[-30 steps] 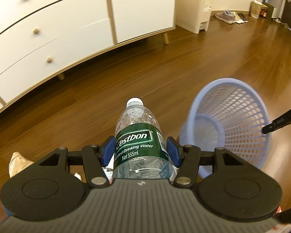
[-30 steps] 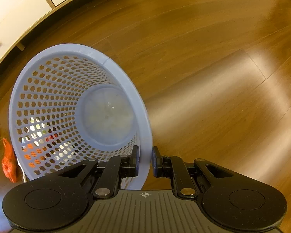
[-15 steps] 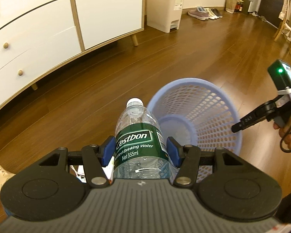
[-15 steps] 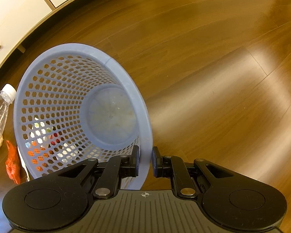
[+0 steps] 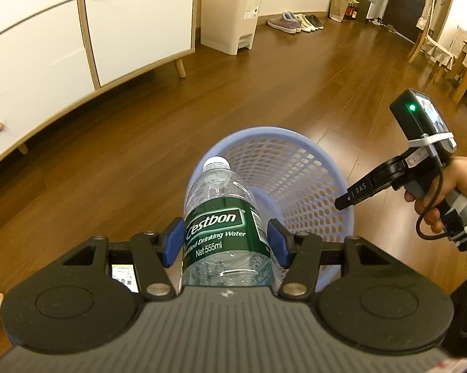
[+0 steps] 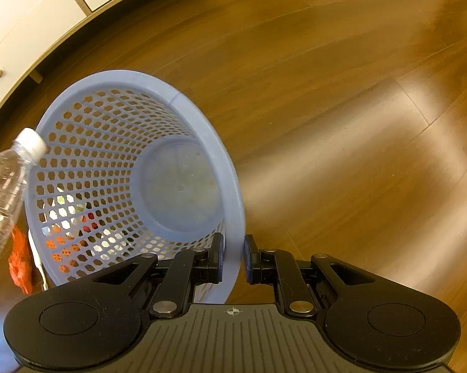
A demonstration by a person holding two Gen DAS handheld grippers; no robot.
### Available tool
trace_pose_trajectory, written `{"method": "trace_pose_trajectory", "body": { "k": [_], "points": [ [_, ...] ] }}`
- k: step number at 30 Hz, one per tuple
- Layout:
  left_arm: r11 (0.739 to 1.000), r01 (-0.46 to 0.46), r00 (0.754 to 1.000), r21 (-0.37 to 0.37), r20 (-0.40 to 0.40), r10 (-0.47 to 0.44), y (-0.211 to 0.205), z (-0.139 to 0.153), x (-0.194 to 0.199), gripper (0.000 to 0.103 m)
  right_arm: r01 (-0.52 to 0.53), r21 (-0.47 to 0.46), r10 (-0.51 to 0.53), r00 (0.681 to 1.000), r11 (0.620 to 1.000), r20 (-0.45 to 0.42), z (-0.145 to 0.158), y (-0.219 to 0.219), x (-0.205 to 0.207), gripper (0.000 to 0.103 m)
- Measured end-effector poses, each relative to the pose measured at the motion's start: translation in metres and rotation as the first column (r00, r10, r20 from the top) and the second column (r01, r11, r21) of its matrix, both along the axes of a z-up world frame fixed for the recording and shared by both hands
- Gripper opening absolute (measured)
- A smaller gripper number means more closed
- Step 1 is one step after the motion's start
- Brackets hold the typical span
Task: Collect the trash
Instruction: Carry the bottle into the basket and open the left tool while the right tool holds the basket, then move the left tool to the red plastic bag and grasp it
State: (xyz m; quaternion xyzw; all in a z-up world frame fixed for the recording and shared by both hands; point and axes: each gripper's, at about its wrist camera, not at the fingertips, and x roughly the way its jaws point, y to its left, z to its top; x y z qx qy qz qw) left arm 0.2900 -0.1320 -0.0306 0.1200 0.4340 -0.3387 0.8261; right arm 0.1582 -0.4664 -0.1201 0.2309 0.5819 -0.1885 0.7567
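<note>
The left claw (image 5: 226, 245) grips a water bottle (image 5: 224, 227); the right claw (image 6: 233, 261) pinches the empty blue basket's (image 6: 202, 130) rim.

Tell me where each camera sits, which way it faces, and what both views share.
Left wrist: on the left gripper, facing forward over the floor; jaws shut on the water bottle; the person's right hand shows.
Right wrist: on the right gripper, facing down; jaws clamp the basket rim.
Shared: basket, bottle, white cabinet.
</note>
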Motion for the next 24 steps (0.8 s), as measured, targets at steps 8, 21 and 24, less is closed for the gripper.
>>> {"method": "trace_pose_trajectory", "body": {
  "k": [8,21,24],
  "points": [
    [0.999,-0.036,0.994,-0.031,-0.104,0.032,-0.007,-0.013,0.027,0.055,-0.024,-0.021,0.024,1.0,0.999,-0.002,0.001,0.002,0.008,0.009],
    [0.993,-0.117,0.99,0.011,-0.073,0.117,0.01,-0.018,0.034,0.068,-0.026,-0.028,0.025,1.0,0.999,-0.015,-0.003,0.001,0.011,0.009],
    [0.99,-0.138,0.987,0.02,-0.075,0.139,0.018,-0.019,0.036,0.068,-0.029,-0.03,0.028,0.999,0.999,-0.02,-0.003,0.002,0.013,0.009]
  ]
}}
